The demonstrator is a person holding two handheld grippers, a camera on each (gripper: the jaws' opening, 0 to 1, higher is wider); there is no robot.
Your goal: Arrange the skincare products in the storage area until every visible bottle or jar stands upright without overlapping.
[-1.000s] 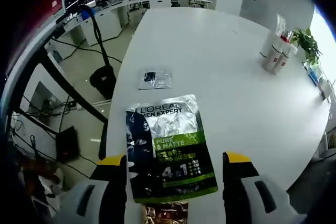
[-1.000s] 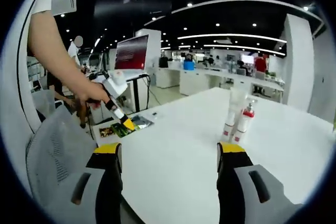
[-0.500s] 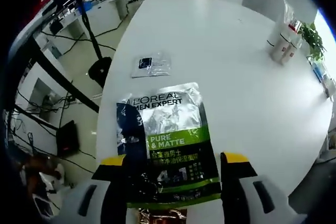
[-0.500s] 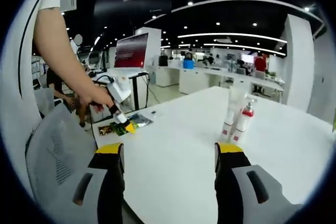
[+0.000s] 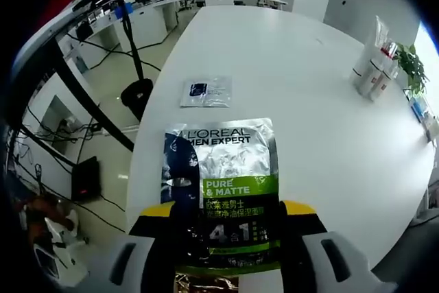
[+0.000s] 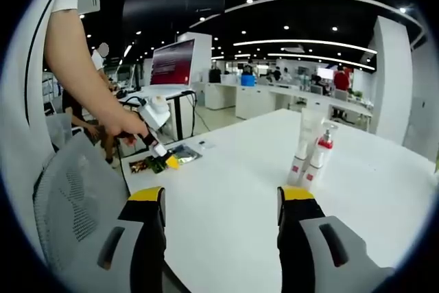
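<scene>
Since a second ago the left claw (image 5: 221, 228) has come down over the near end of the large L'Oréal sachet (image 5: 223, 186), and its yellow-tipped jaws, which stood well apart on either side of the pack, now sit close against its two long edges. Whether they actually grip it I cannot tell. That sachet lies flat on the white table (image 5: 309, 114), close to the near-left edge, printed side up. Beyond it, toward the far end, lies a small silver sachet (image 5: 206, 92), apart from the big one. At the far right of the table stand the tubes and bottles (image 5: 376, 73), upright and touching one another, with a potted plant (image 5: 411, 66) just behind them.

From the right gripper view, the right claw (image 6: 221, 200) hovers above the table with its jaws spread wide, nothing between them. To its left, a hand (image 6: 127, 125) holds the left claw down on the sachets at the table's corner. The upright tubes (image 6: 309, 159) stand to the right, well apart from the sachets.
</scene>
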